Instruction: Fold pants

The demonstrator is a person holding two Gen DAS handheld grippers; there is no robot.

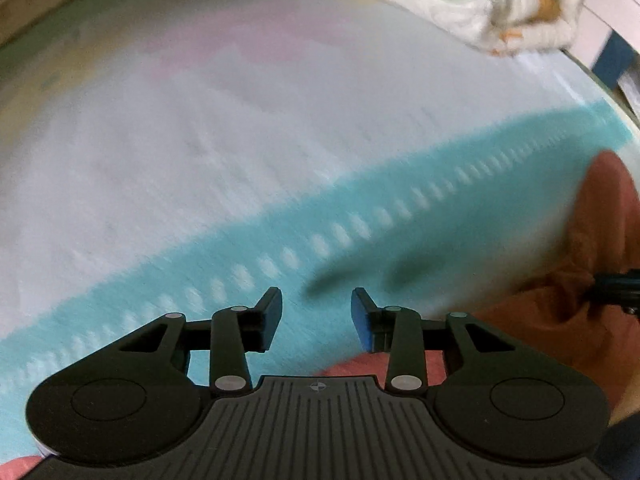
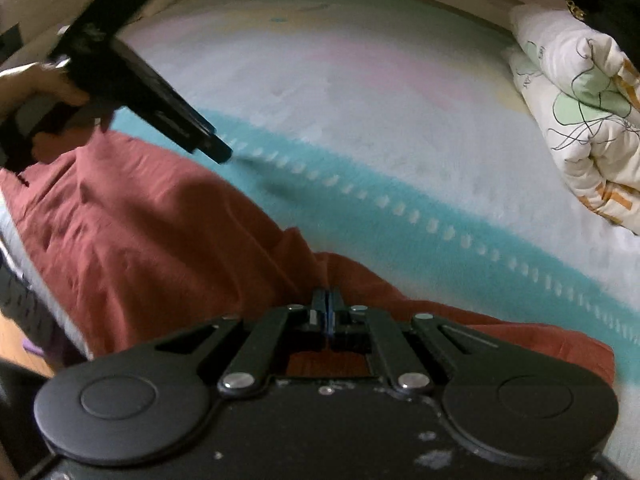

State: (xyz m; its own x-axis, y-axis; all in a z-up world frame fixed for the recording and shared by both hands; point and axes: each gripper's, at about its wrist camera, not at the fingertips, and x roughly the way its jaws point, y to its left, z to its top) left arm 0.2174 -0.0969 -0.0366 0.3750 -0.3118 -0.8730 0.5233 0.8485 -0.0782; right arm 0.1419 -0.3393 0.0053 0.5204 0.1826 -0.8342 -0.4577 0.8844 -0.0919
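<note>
Rust-red pants [image 2: 152,232] lie on the bed sheet, spread from the left toward the lower right. My right gripper [image 2: 328,300] is shut on a raised fold of the pants. My left gripper [image 1: 316,304] is open and empty, held over the teal stripe with the pants [image 1: 580,280] to its right and below it. In the right wrist view the left gripper [image 2: 218,152] is held in a hand at upper left, above the pants' far edge. The right gripper's tip shows at the right edge of the left wrist view [image 1: 620,284], against the pants.
The bed sheet [image 2: 320,92] is pale with a teal stripe [image 2: 400,204] and a row of white marks. A folded white patterned quilt [image 2: 580,112] lies at the right, also in the left wrist view [image 1: 480,4]. A dark item [image 2: 608,4] sits above it.
</note>
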